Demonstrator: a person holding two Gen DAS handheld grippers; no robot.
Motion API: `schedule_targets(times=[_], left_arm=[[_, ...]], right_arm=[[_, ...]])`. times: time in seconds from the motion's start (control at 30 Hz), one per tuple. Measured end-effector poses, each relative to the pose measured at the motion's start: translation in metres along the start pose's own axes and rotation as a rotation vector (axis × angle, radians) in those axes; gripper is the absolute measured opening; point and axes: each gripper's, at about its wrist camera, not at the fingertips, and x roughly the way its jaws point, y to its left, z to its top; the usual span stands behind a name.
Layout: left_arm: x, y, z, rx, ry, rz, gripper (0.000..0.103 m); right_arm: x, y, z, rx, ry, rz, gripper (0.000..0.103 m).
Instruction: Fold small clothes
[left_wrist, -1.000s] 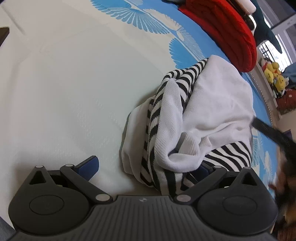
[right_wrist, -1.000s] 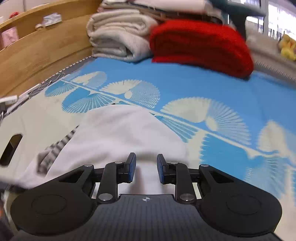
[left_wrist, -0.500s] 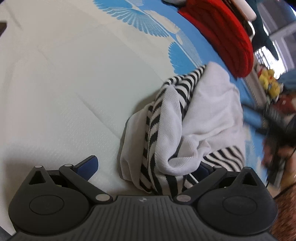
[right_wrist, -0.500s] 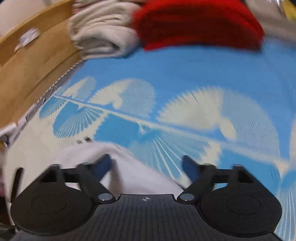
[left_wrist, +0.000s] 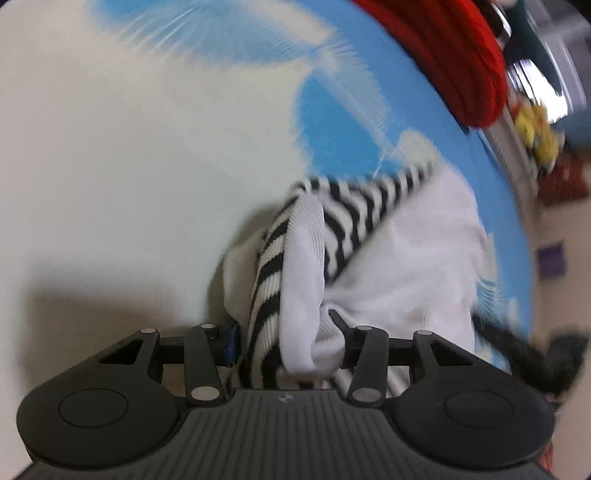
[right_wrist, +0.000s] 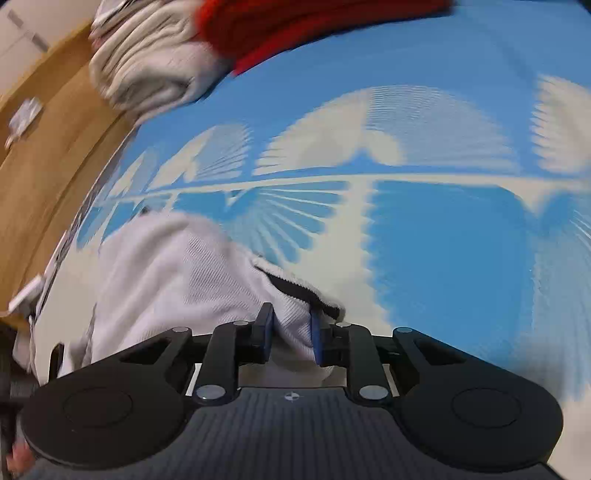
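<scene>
The striped white garment (left_wrist: 354, 258) lies bunched on the bed (left_wrist: 110, 166), low centre of frame. Both tongs are closed on it — left tongs (left_wrist: 284, 343) grip its near striped edge, right tongs (right_wrist: 290, 328) pinch a white fold — so the cloth stretches between them.

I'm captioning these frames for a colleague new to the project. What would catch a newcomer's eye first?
The crumpled white knit garment with black-and-white striped parts, bunched in the middle of the blue-and-cream fan-patterned bed cover, draws the eye first. Both the left gripper and the right gripper have cloth between their fingers. Behind lie a bright red knitted textile and a folded beige blanket.
</scene>
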Motion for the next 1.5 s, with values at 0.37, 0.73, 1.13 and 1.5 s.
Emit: schedule_targets(times=[0.37, 0.73, 1.13, 1.5], left_arm=[[0.099, -0.139, 0.113, 0.271, -0.124, 0.066, 0.056], [-0.004, -0.065, 0.080, 0.297, -0.178, -0.065, 0.098], [0.087, -0.111, 0.096, 0.423, -0.136, 0.083, 0.033], [0.086, -0.126, 0.119, 0.351, -0.219, 0.020, 0.063]], right_arm=[[-0.067, -0.045, -0.079, 0.137, -0.019, 0.030, 0.023], [-0.090, -0.050, -0.042, 0.110, -0.104, 0.090, 0.085], [0.004, -0.037, -0.003, 0.119, -0.149, -0.025, 0.037], [-0.015, -0.056, -0.021, 0.203, -0.227, 0.039, 0.043]])
